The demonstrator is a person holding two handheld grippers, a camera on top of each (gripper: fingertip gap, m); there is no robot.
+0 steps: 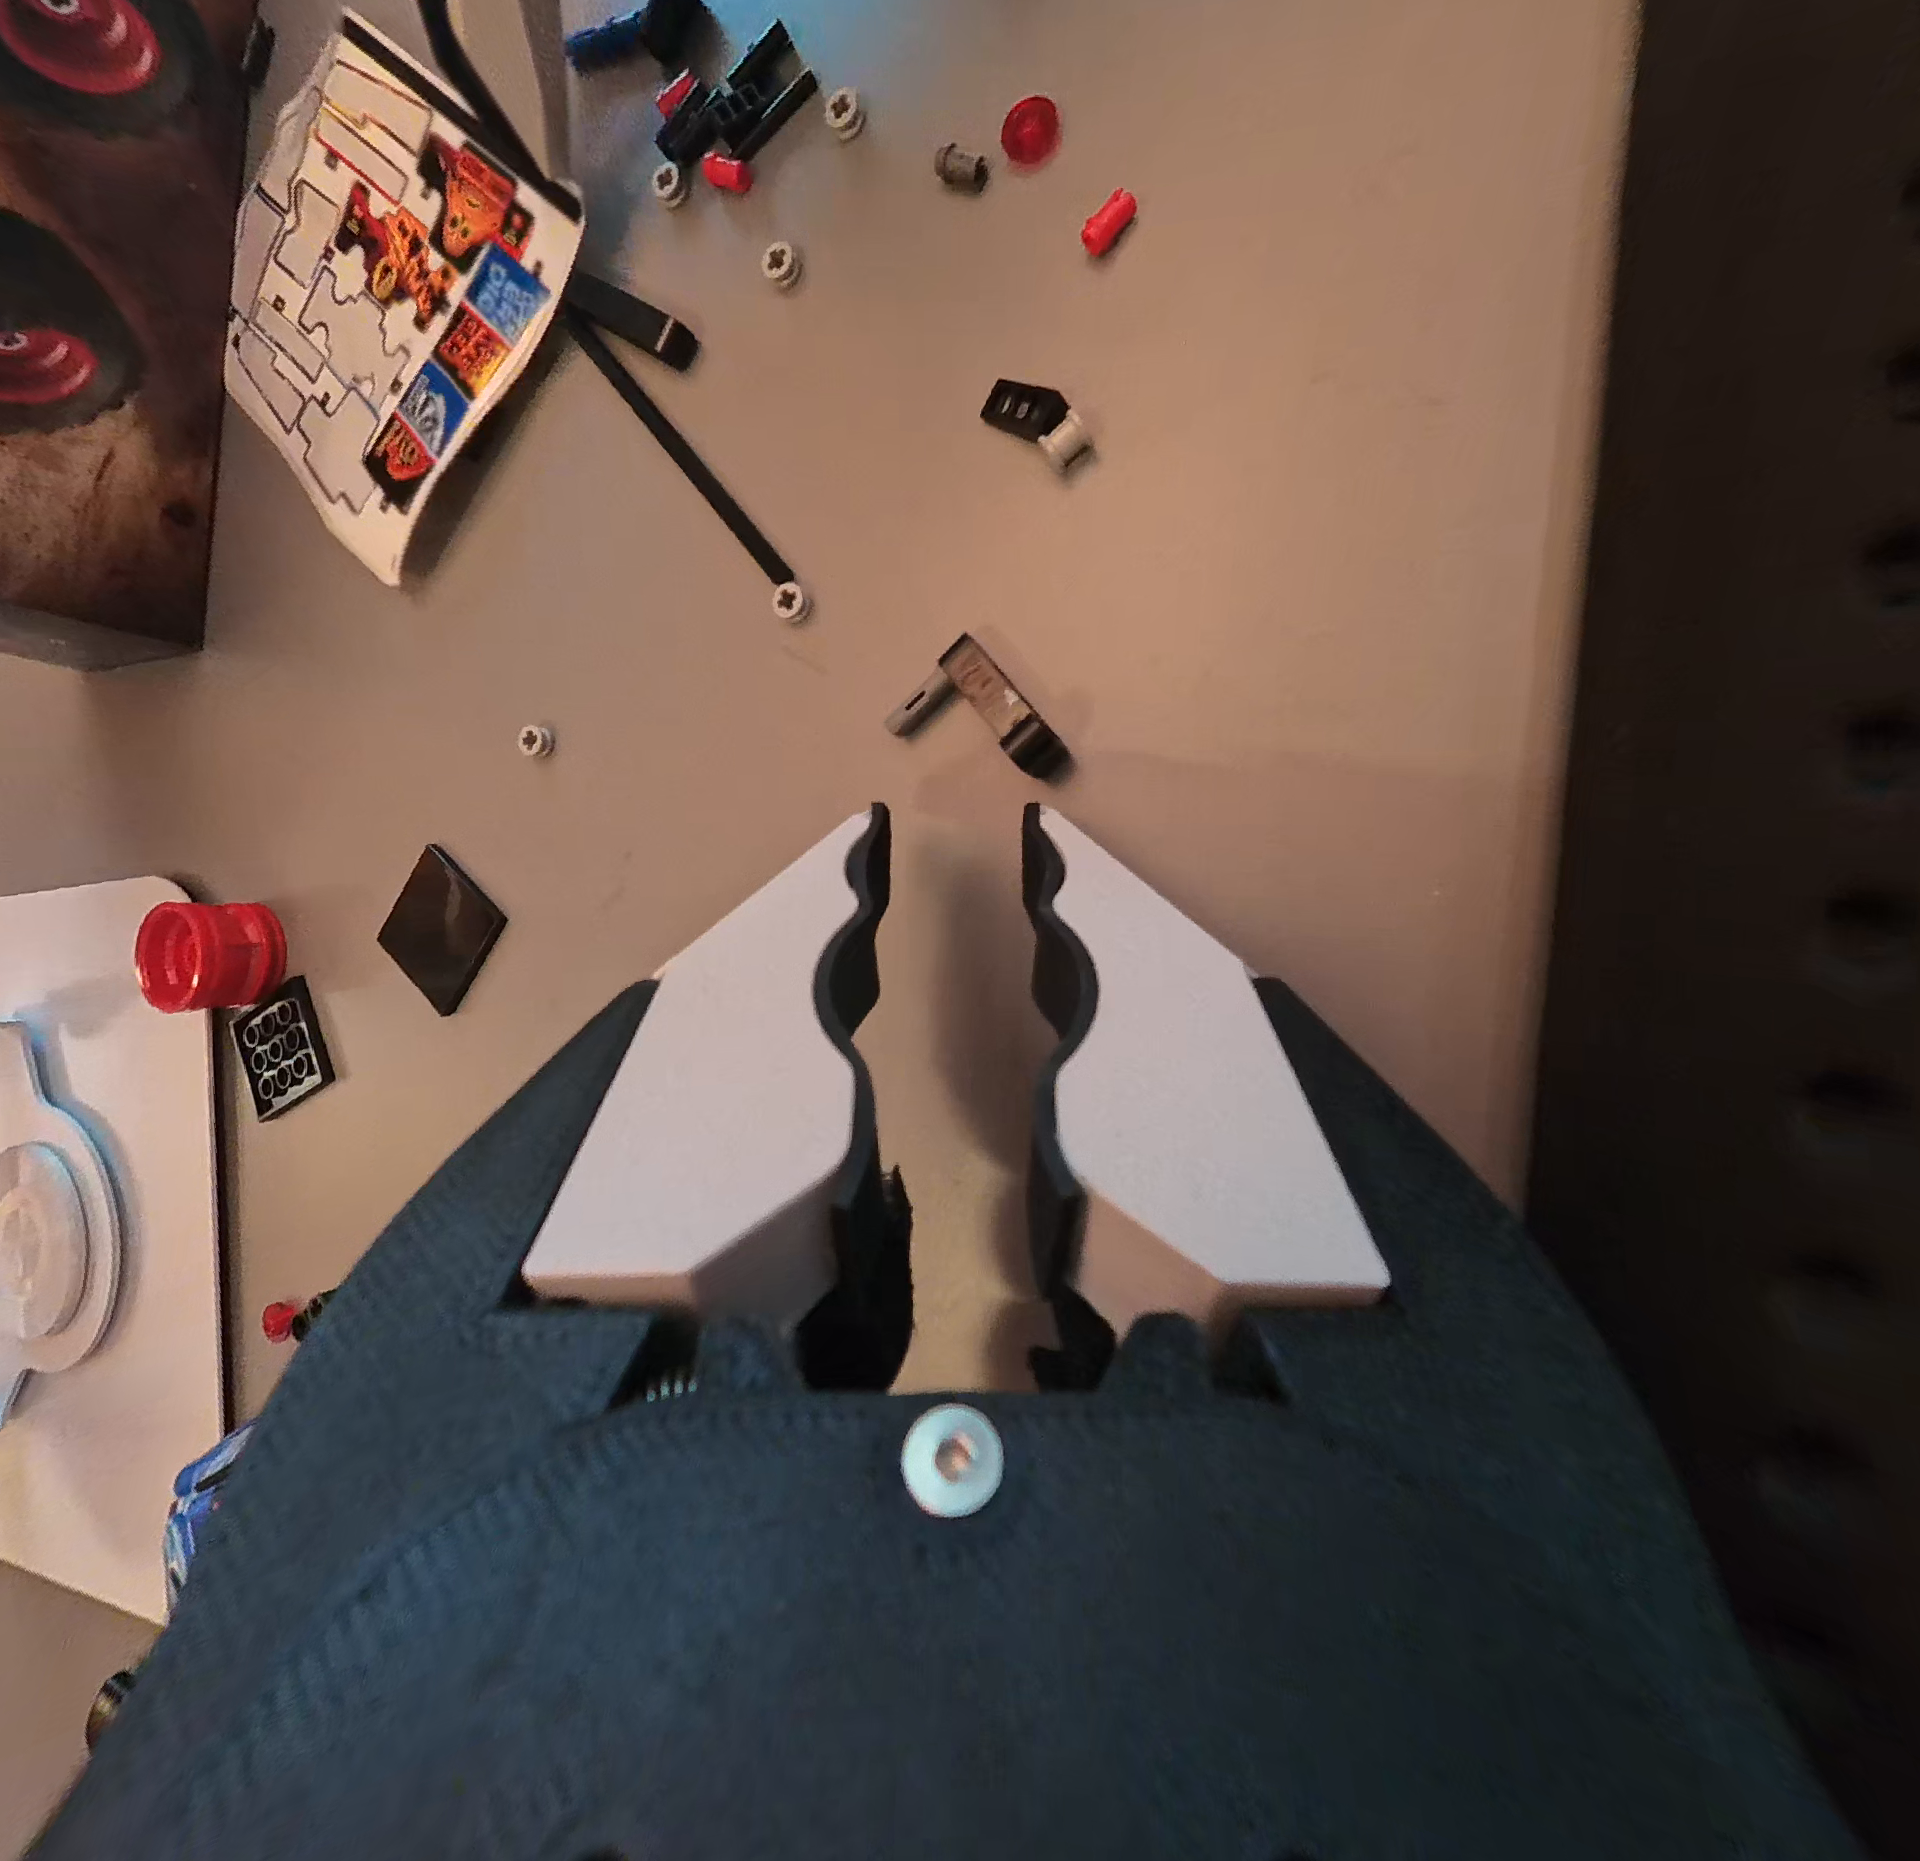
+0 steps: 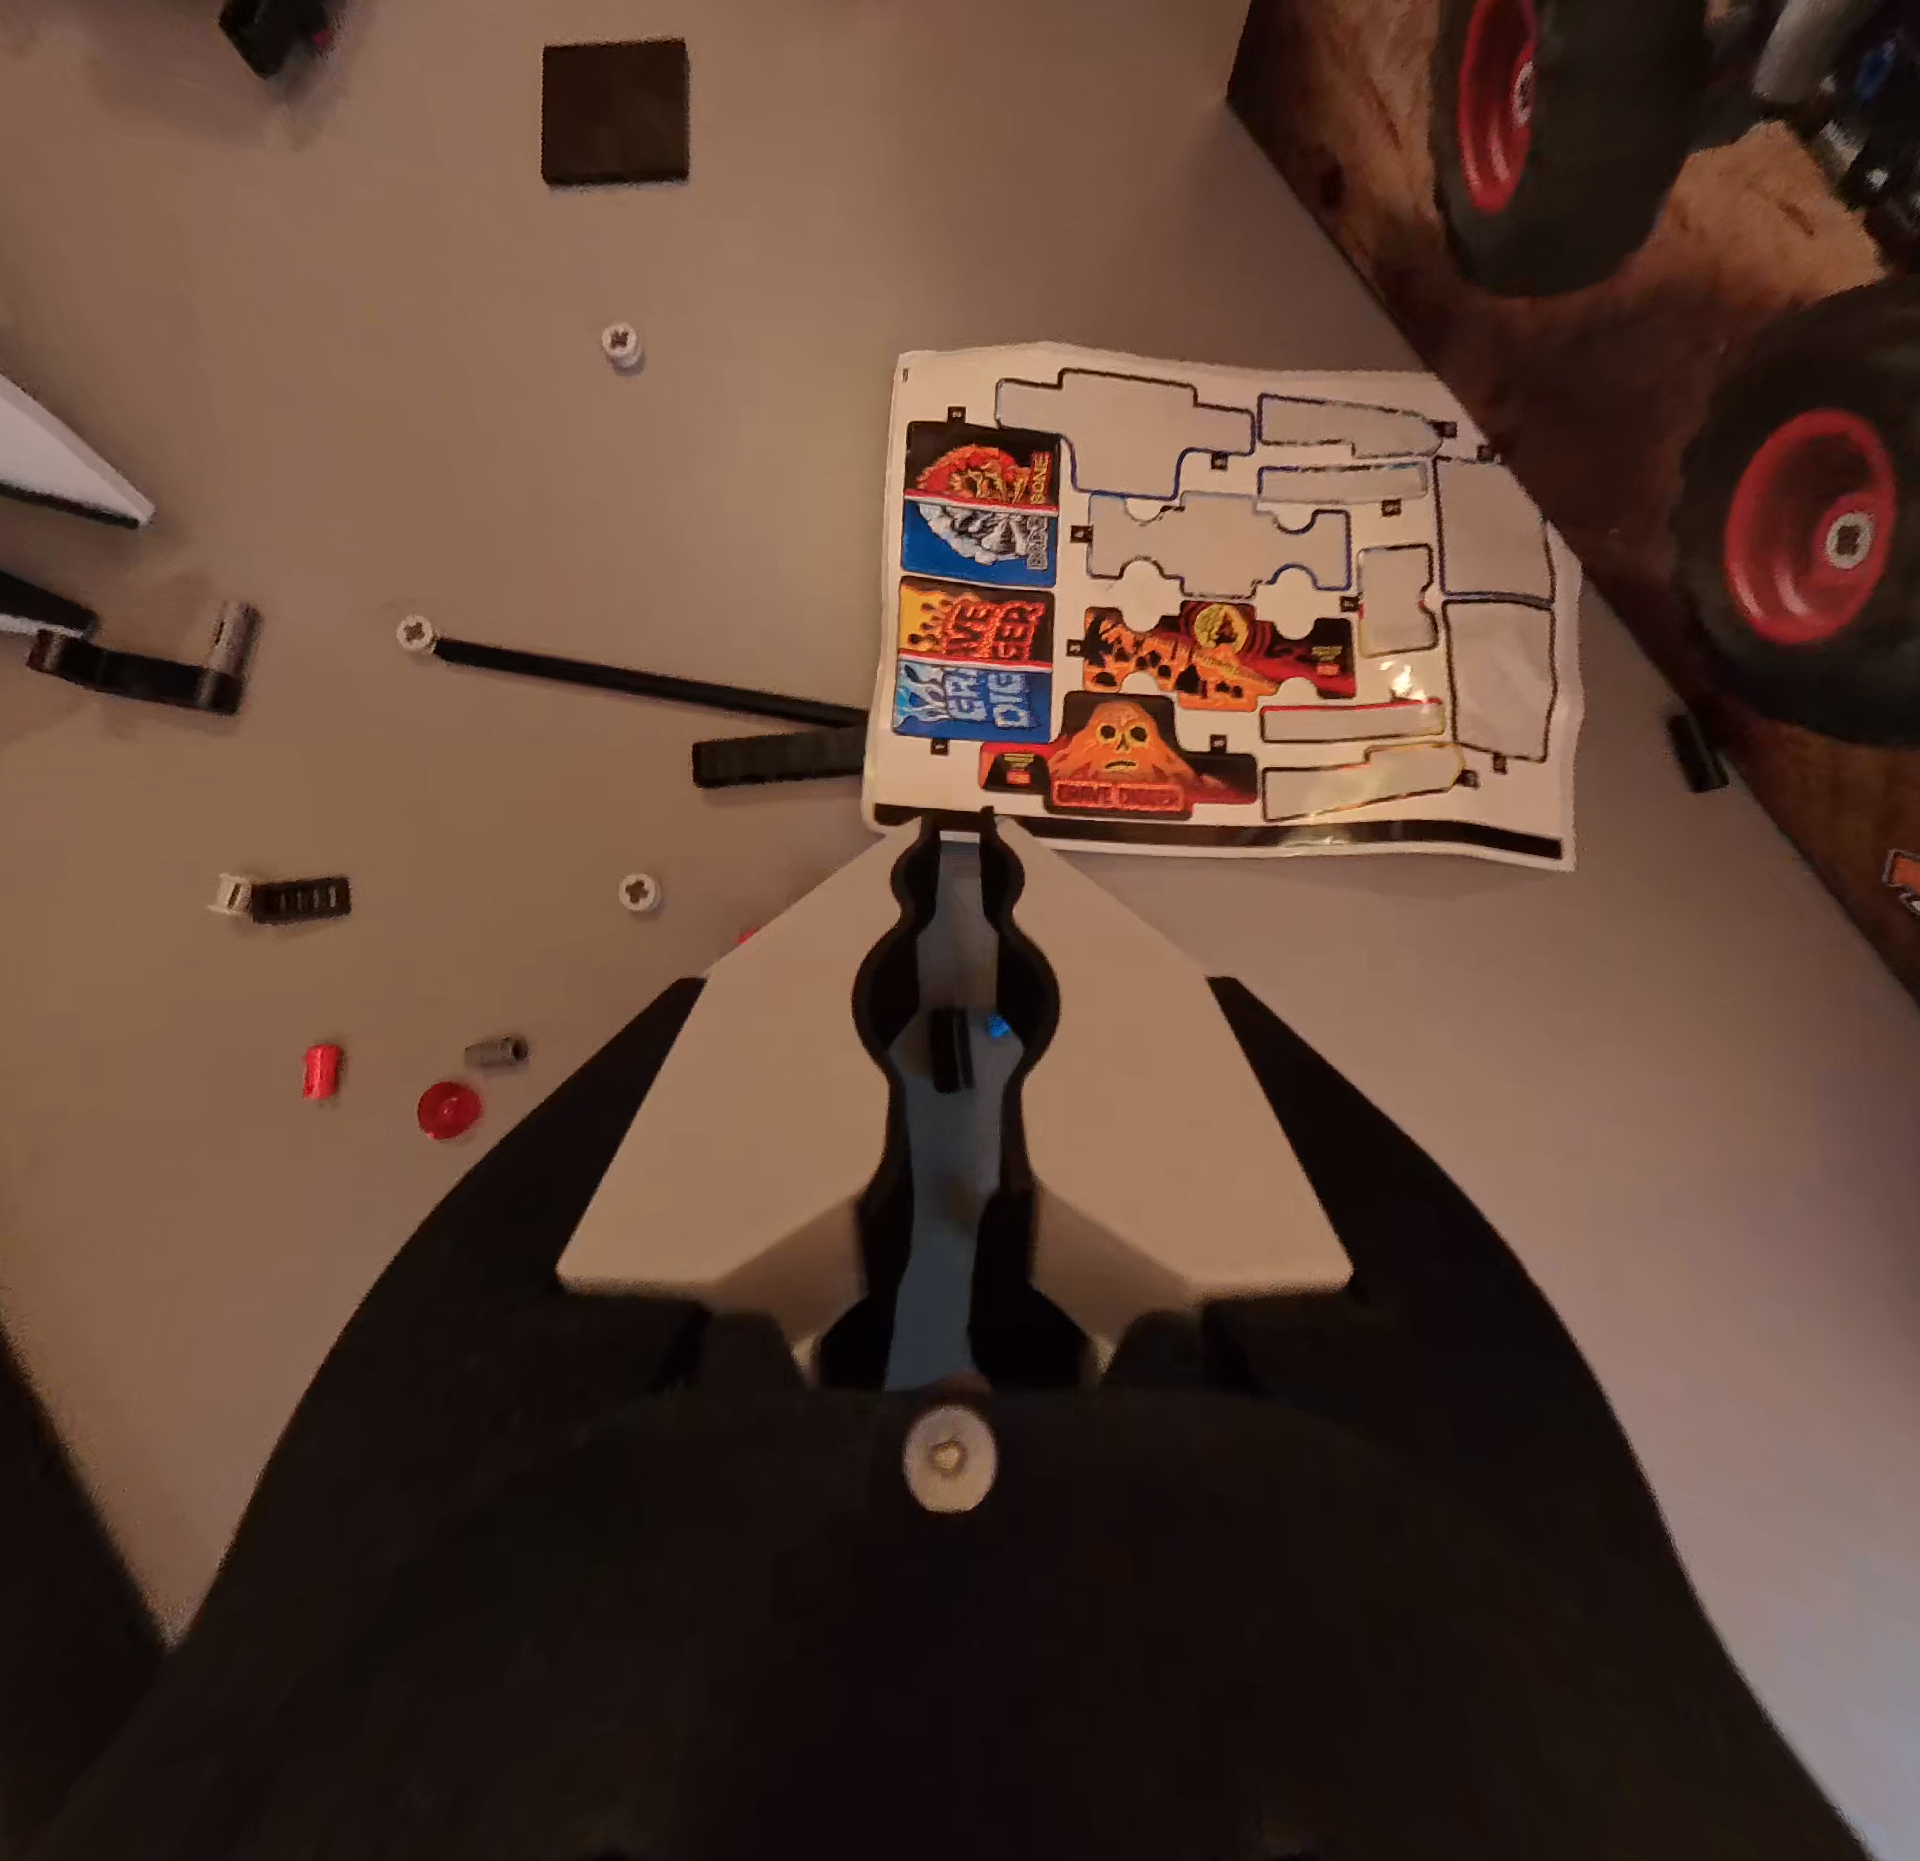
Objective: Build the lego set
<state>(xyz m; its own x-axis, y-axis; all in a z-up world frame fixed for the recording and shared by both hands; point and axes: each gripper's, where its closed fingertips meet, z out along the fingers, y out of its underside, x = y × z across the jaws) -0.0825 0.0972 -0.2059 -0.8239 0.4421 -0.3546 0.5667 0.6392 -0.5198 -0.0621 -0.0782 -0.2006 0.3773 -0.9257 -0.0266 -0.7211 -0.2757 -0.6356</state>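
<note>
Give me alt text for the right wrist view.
The right claw is nearly shut on the near edge of a sticker sheet lying on the grey table. Left of it lie a long black axle and scattered small pieces.

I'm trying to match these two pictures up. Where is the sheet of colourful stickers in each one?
Left wrist view: the sticker sheet lies at upper left, curled, beside the box printed with red-hubbed wheels.
Right wrist view: the sticker sheet lies flat at centre right, its near edge just past the tips of the right hand-held gripper.
Shared landmark: the long black axle, one end running under the sheet.
</note>
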